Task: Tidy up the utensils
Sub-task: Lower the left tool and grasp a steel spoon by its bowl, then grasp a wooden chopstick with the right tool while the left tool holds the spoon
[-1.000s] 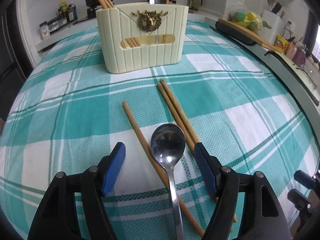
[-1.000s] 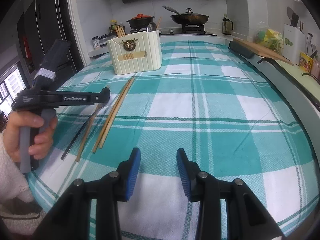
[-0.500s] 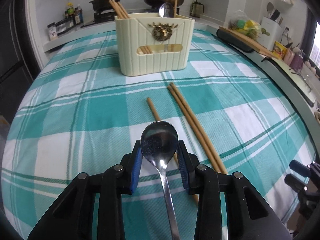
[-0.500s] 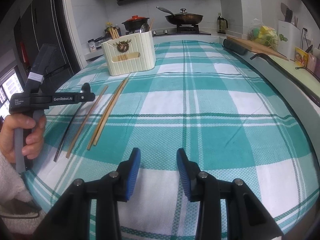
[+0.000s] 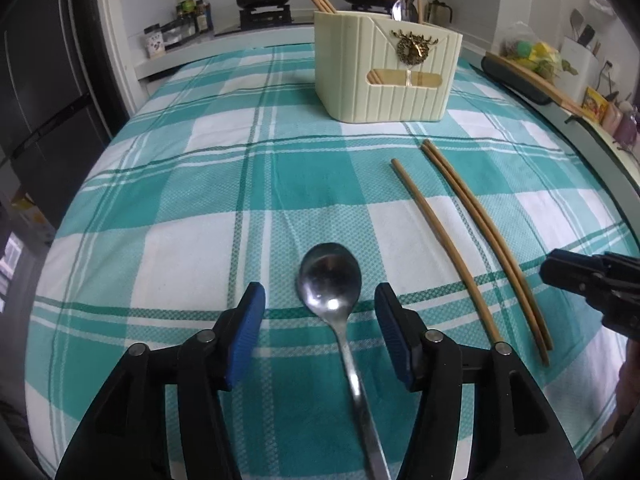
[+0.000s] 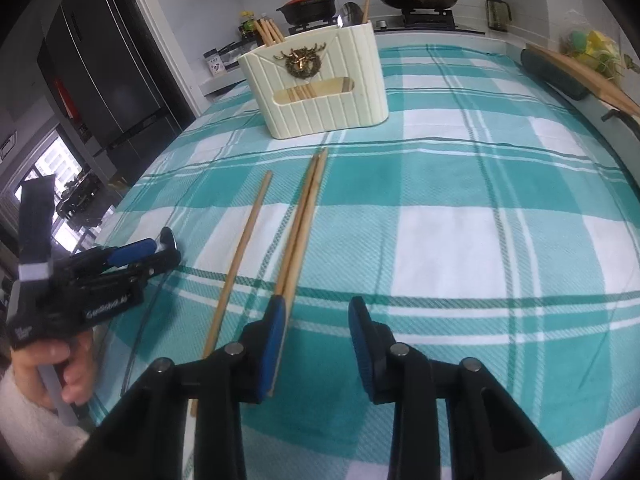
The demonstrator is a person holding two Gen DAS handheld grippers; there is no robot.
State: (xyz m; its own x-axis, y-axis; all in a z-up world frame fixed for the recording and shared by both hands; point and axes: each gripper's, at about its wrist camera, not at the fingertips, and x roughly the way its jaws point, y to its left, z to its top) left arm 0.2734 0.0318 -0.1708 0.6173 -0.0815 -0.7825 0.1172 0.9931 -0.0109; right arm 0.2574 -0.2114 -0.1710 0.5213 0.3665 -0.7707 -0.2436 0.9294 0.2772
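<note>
On the checked cloth (image 5: 160, 208) I count one spoon (image 5: 330, 276) and three loose chopsticks (image 6: 302, 220). My left gripper (image 5: 318, 320) is opening, spoon untouched between its pads. My right gripper (image 6: 316, 332) is closing on nothing, just beside the chopstick pair; the holder (image 6: 320, 80) contains perhaps four more chopsticks and one spoon.

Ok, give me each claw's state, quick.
Left claw: opening, pads clear of the spoon lying between them.
Right claw: closing, nothing between its pads; paired chopsticks beside its left pad.
</note>
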